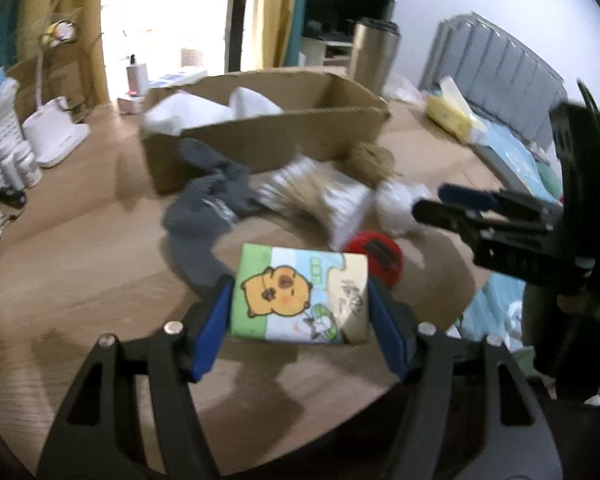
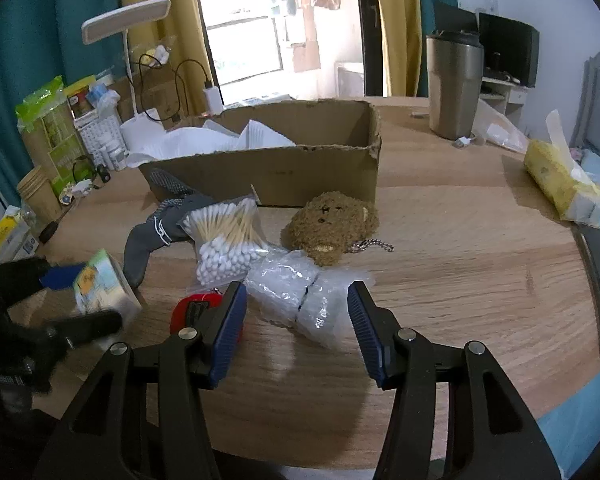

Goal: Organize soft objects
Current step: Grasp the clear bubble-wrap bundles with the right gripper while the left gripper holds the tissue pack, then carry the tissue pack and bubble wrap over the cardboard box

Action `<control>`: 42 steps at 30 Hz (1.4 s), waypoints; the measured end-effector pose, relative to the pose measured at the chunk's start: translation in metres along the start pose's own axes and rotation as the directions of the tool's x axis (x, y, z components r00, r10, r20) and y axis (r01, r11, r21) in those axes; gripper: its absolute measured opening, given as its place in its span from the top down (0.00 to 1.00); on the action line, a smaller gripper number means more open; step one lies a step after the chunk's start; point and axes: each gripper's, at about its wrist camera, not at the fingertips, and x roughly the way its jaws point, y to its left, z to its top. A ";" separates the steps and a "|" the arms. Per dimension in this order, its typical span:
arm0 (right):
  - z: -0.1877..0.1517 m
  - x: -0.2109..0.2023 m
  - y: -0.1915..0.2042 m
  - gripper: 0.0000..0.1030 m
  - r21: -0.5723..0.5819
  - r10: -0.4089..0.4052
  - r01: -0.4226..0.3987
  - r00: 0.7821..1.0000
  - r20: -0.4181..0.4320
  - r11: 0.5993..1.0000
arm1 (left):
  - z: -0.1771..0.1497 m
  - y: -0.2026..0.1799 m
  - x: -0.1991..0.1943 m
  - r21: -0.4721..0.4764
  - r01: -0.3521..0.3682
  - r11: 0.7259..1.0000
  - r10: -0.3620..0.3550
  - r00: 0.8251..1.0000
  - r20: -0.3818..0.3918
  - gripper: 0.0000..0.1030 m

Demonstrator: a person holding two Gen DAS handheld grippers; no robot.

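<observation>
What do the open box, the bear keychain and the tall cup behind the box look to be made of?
Box: brown corrugated cardboard, matte, with a torn ragged rim. Bear keychain: brown curly plush, fuzzy nap, on a metal ball chain. Tall cup: likely brushed stainless steel, judging by its dull grey sheen; dark lid, probably plastic.

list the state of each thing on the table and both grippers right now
left gripper: shut on the tissue pack
tissue pack: held between the pads
right gripper: open, above the bubble wrap
bubble wrap: lying on the table
cardboard box: open-topped, white material inside
bear keychain: lying by the box
cotton swab bag: lying flat
steel tumbler: upright
</observation>
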 end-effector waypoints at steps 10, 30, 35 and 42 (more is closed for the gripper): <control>0.004 0.014 -0.005 0.24 0.027 0.003 -0.002 0.999 -0.033 1.000 | 0.009 0.020 0.002 -0.079 0.014 0.997 -0.011 0.999 0.036 0.35; 0.007 0.035 -0.009 0.34 0.004 0.004 -0.004 0.997 -0.073 1.000 | 0.027 0.022 0.013 -0.097 0.009 0.995 -0.006 1.000 0.031 0.35; 0.008 0.031 -0.010 0.40 -0.006 0.016 -0.017 0.998 -0.056 1.000 | 0.032 0.019 0.011 -0.090 0.008 0.996 -0.005 0.999 0.040 0.35; 0.019 0.021 -0.011 0.42 -0.019 0.025 -0.026 1.000 -0.013 0.999 | 0.041 0.017 0.009 -0.089 0.003 0.996 0.002 0.998 0.058 0.35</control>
